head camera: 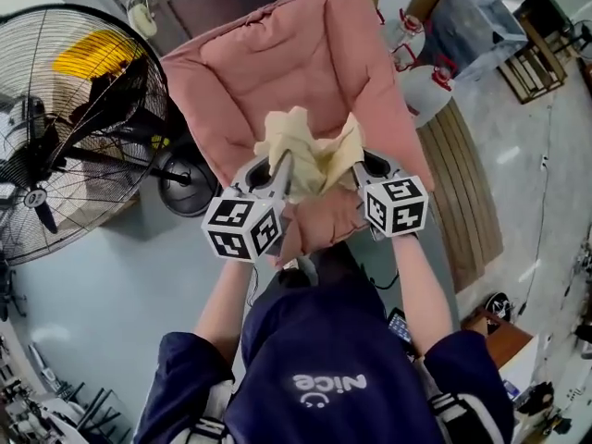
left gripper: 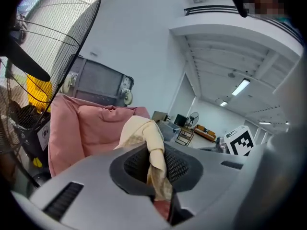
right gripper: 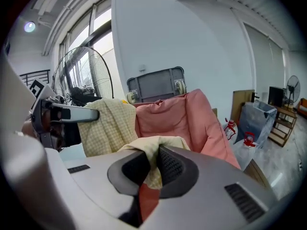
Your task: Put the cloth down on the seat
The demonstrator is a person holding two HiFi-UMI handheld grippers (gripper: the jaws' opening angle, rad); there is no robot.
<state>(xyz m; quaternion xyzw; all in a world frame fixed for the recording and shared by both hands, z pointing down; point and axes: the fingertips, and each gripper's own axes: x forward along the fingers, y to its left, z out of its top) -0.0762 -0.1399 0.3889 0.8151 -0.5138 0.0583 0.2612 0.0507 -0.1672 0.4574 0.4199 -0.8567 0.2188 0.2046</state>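
Note:
A pale yellow checked cloth hangs bunched between my two grippers, above the front of a pink cushioned seat. My left gripper is shut on the cloth's left part; the fabric stands up out of its jaws. My right gripper is shut on the right part. In the right gripper view the cloth drapes from the left gripper, with the pink seat behind it. The seat also shows ahead in the left gripper view.
A large black floor fan stands left of the seat. White canisters with red valves and a wooden pallet strip lie to the right. A grey cart stands behind the seat by the wall.

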